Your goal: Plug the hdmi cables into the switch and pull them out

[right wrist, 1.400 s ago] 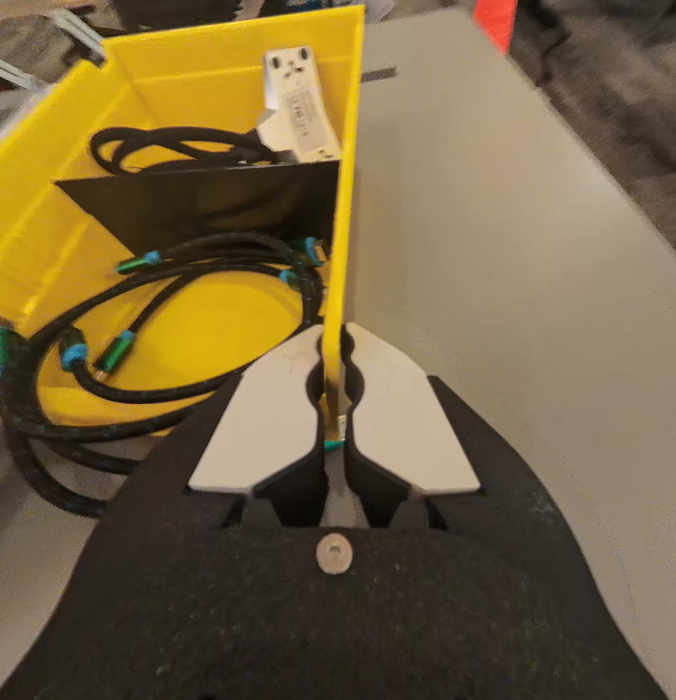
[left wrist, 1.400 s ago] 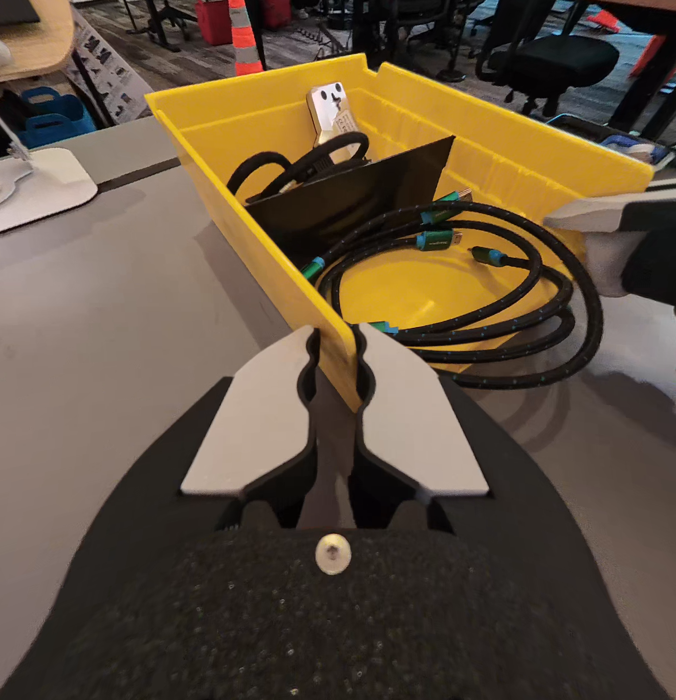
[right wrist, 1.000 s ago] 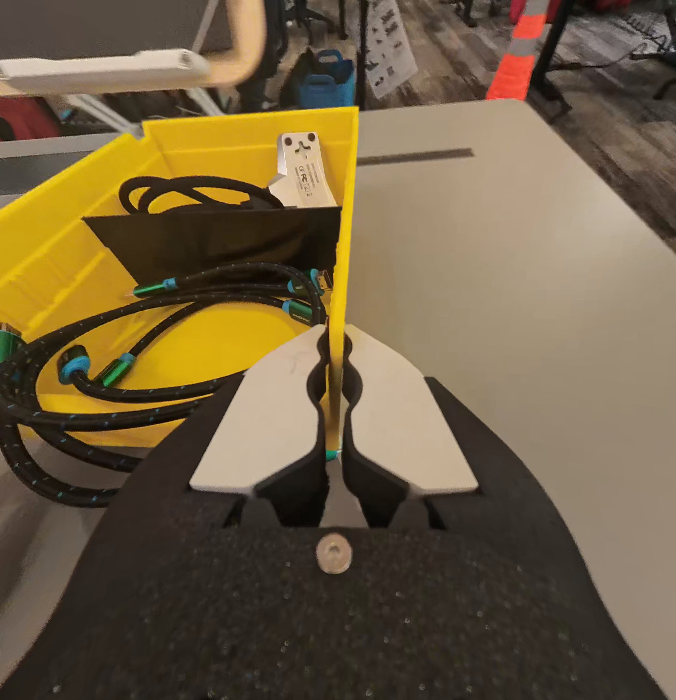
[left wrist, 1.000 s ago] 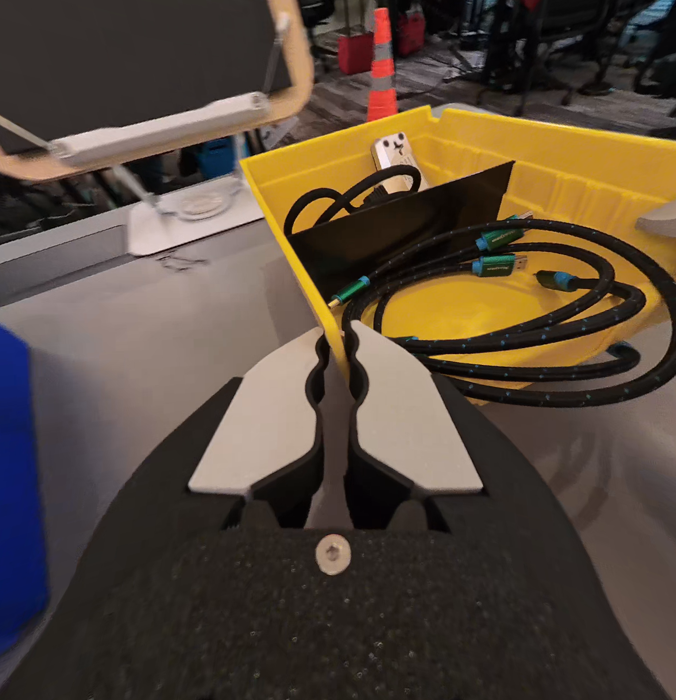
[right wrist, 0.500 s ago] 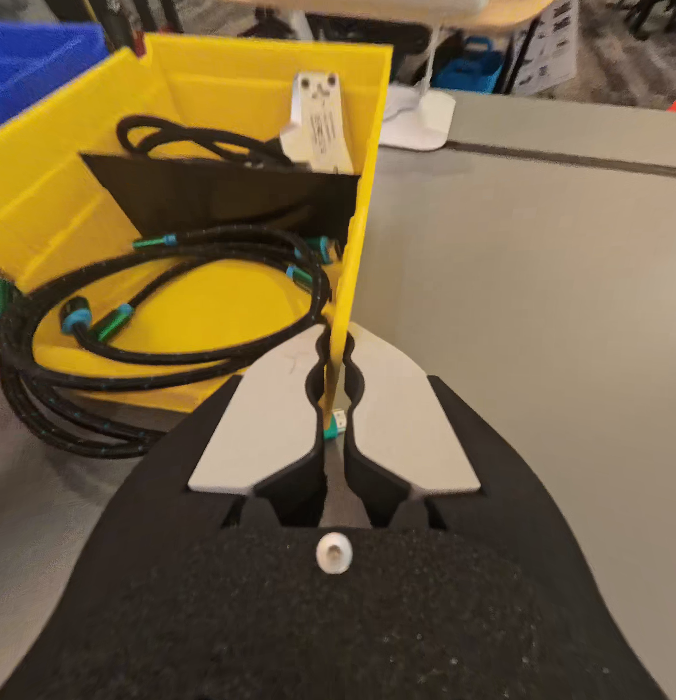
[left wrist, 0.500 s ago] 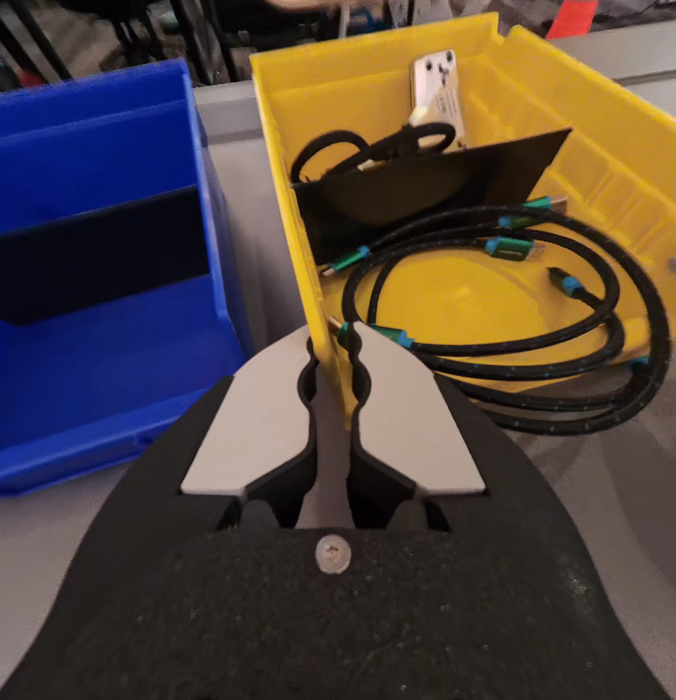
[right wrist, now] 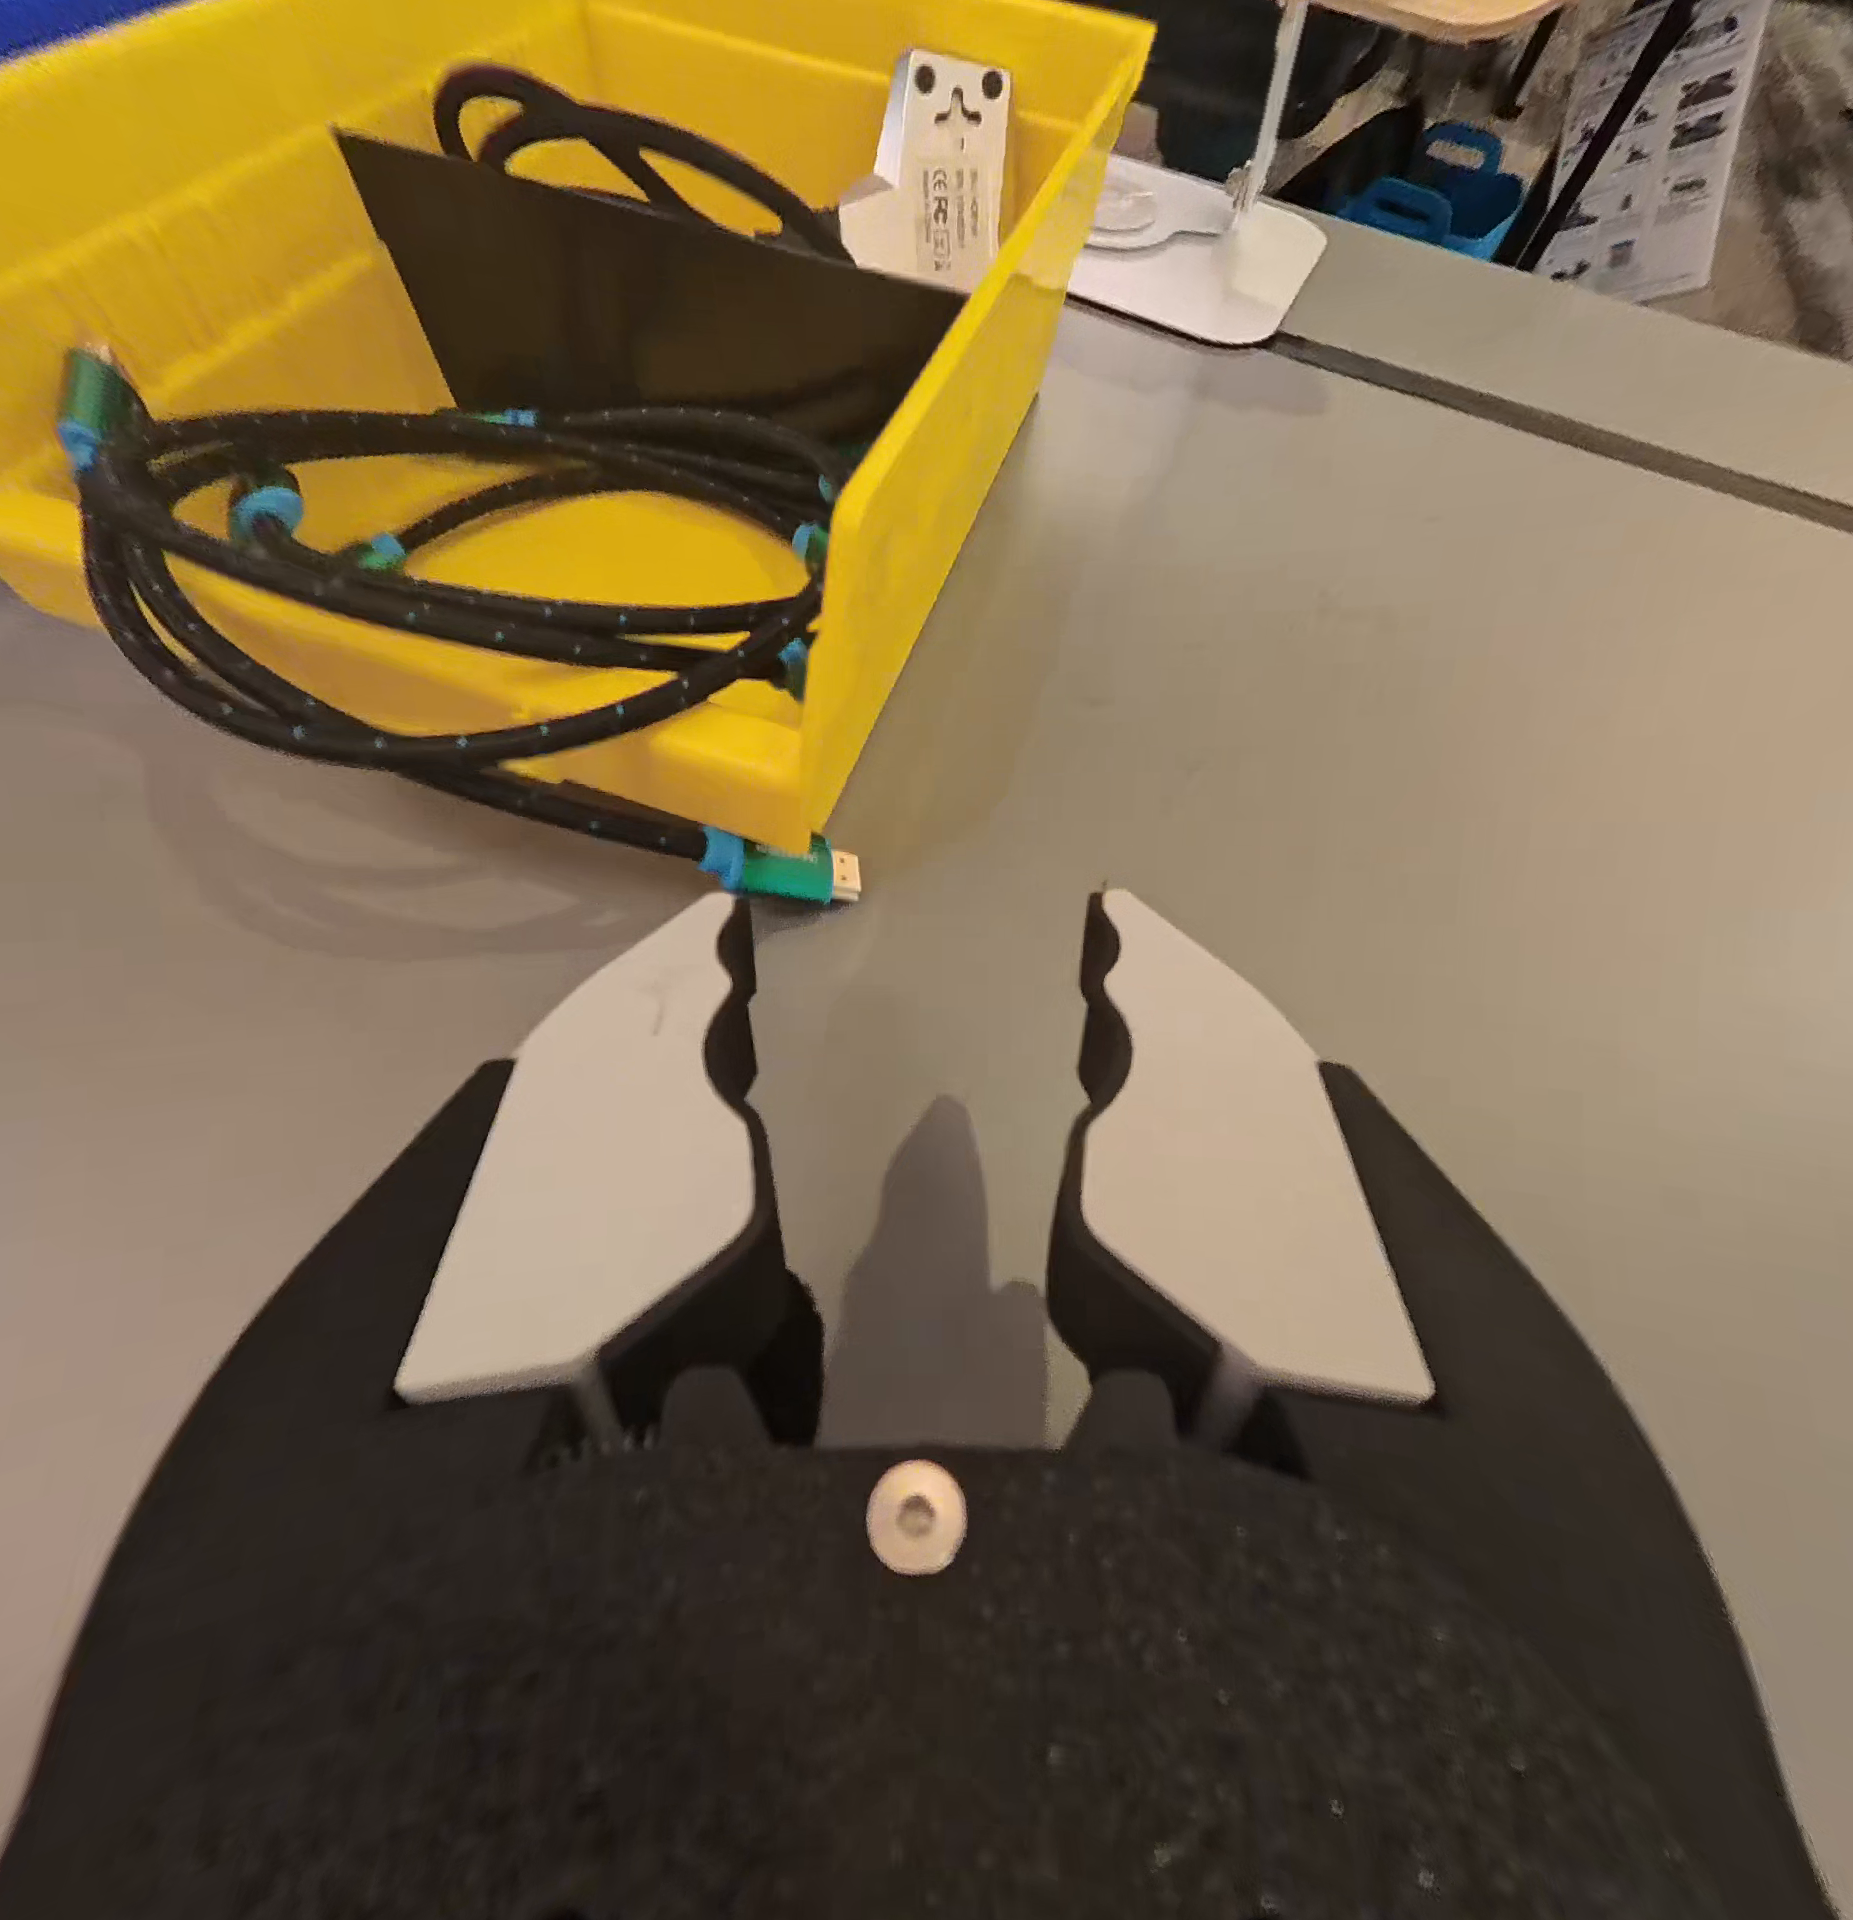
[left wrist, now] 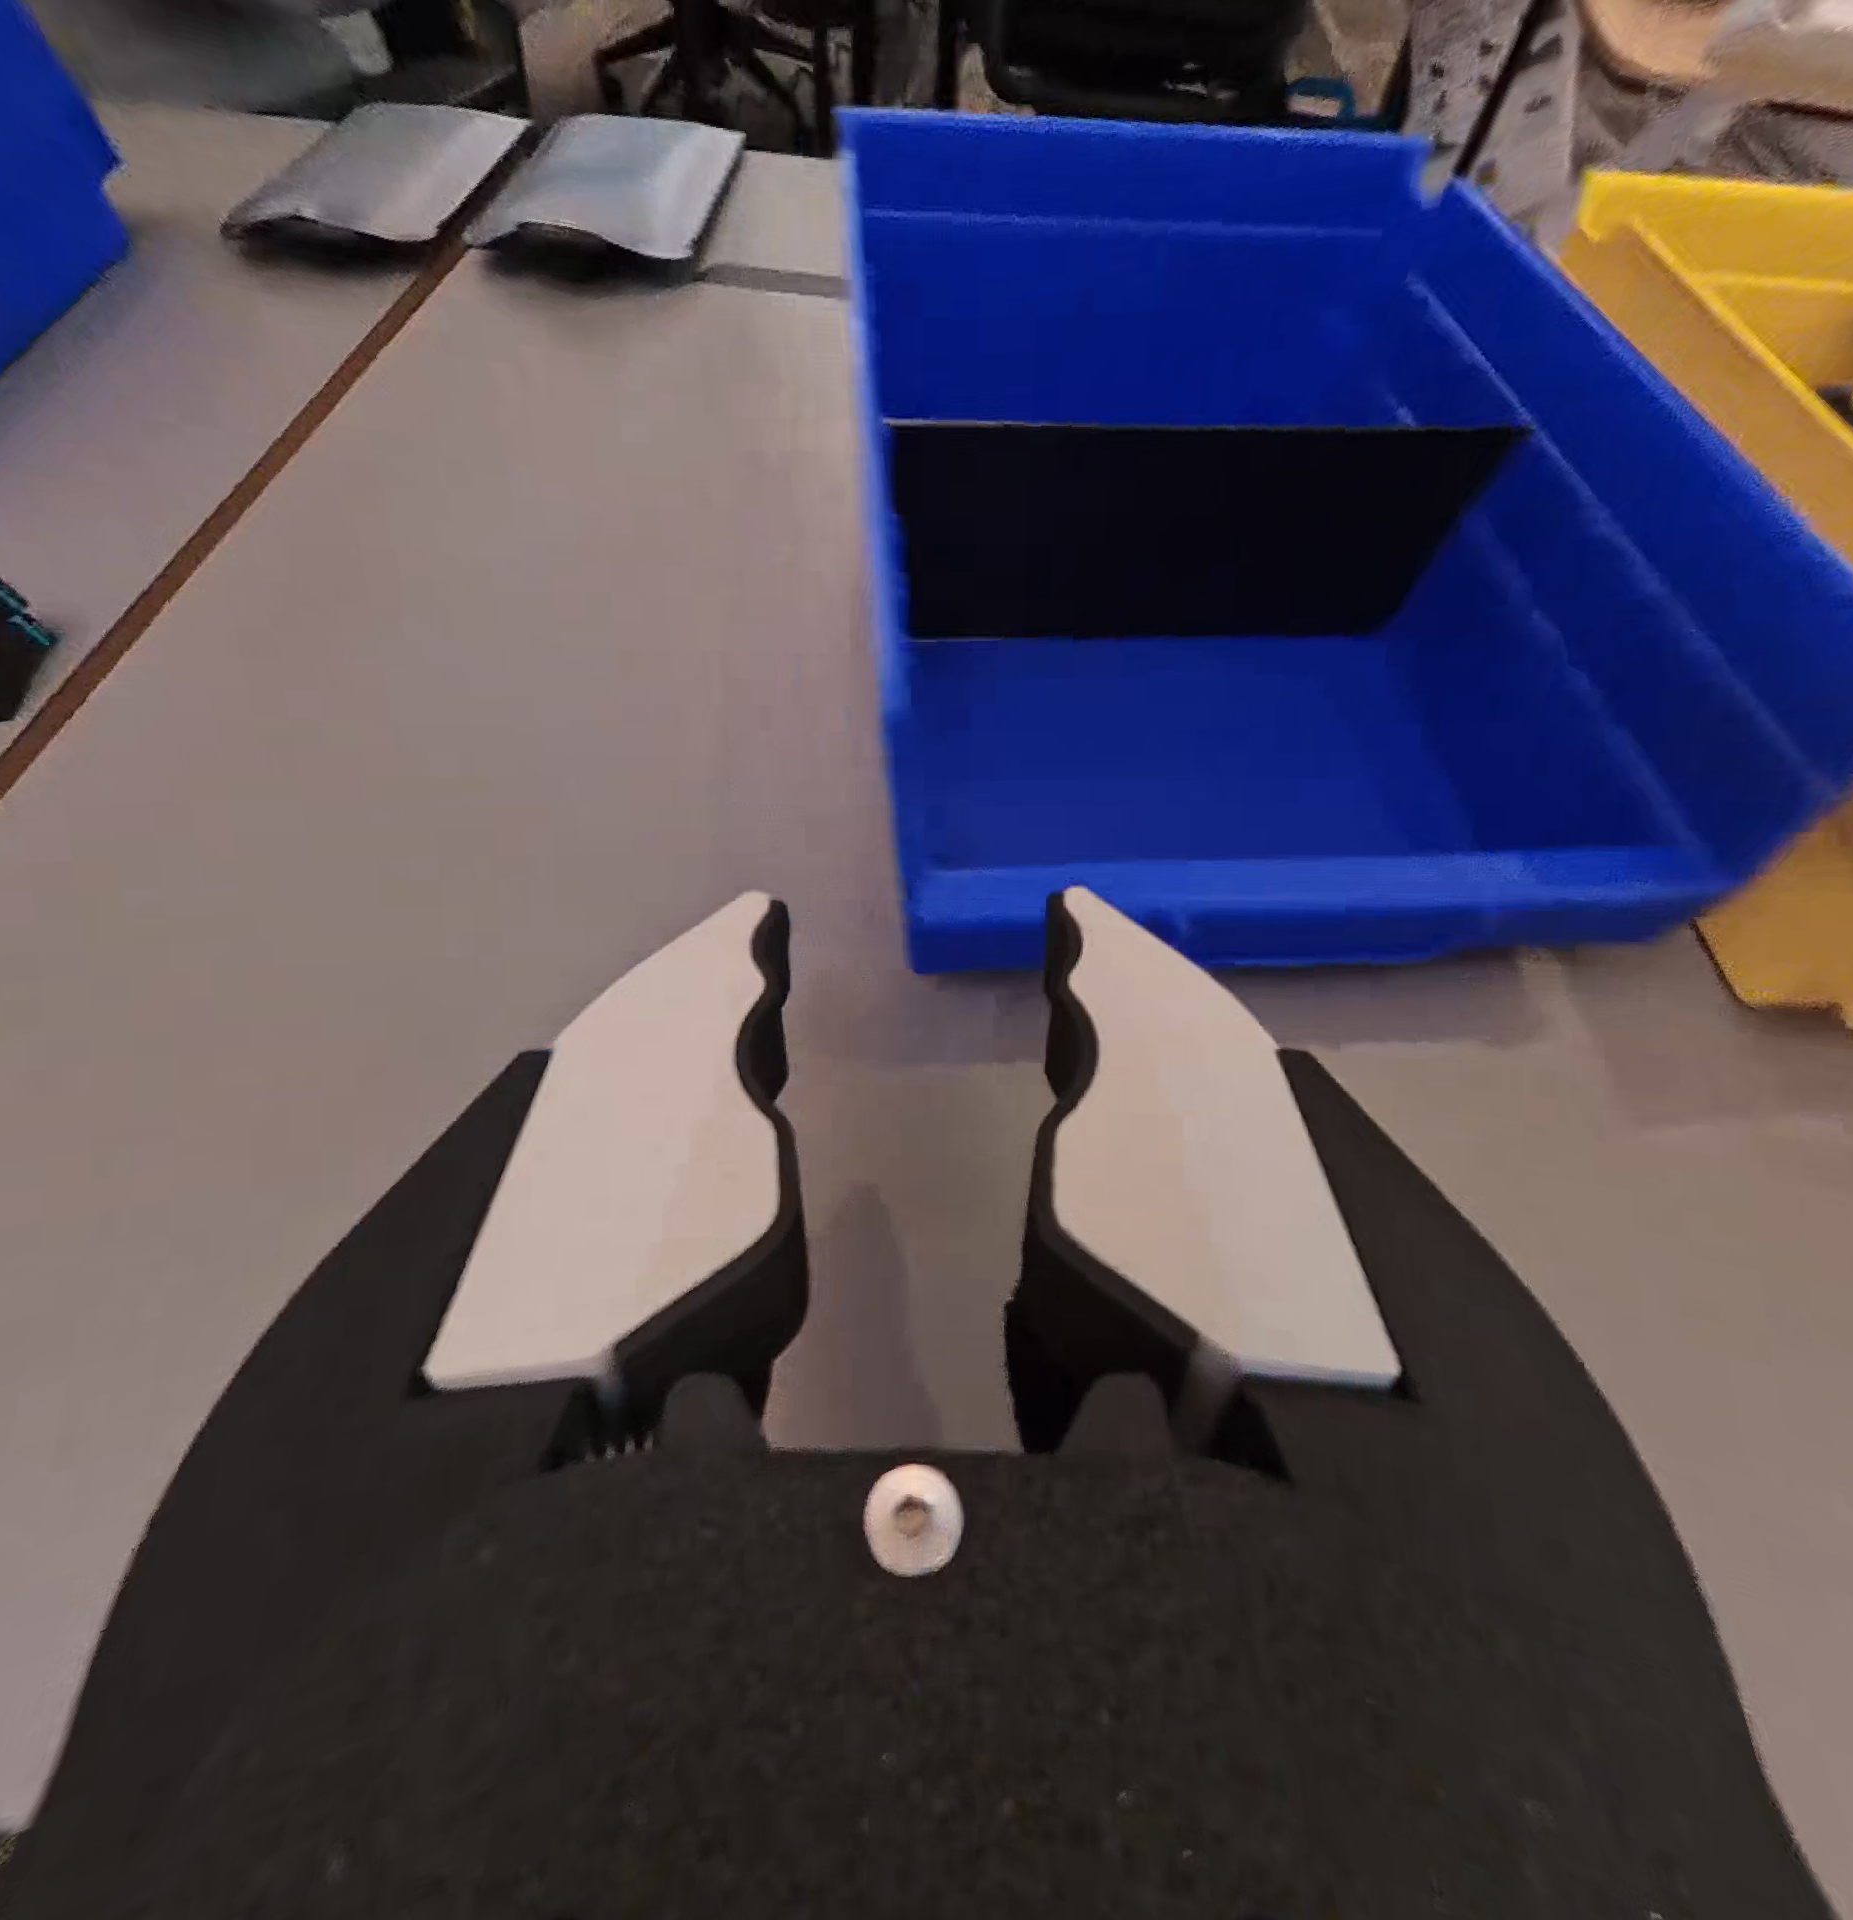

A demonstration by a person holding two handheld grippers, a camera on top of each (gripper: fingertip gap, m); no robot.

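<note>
A yellow bin (right wrist: 922, 488) sits on the grey table in the right wrist view. It holds coiled black braided HDMI cables (right wrist: 434, 603) with green plugs in its front part. A silver switch (right wrist: 943, 166) leans behind a black divider (right wrist: 631, 301). One green plug (right wrist: 792, 871) lies on the table at the bin's near corner. My right gripper (right wrist: 917, 914) is open and empty, just in front of that plug. My left gripper (left wrist: 911, 914) is open and empty, just short of the front lip of a blue bin (left wrist: 1317, 727). The yellow bin's edge (left wrist: 1753, 343) shows at the right there.
The blue bin has a black divider (left wrist: 1161, 530) and nothing else in it. Two dark pouches (left wrist: 486, 187) lie at the far left of the table. A white stand base (right wrist: 1202, 260) sits behind the yellow bin. Another blue bin's corner (left wrist: 28, 187) shows far left. The grippers' ends are close to 45 cm from one another. My right gripper is the nearer one to the silver switch (right wrist: 943, 166): about 30 cm, against 45 cm.
Both grippers have let go of the yellow bin's side walls and opened. The bin now rests on the table. The left gripper has swung left to face the blue bin.
</note>
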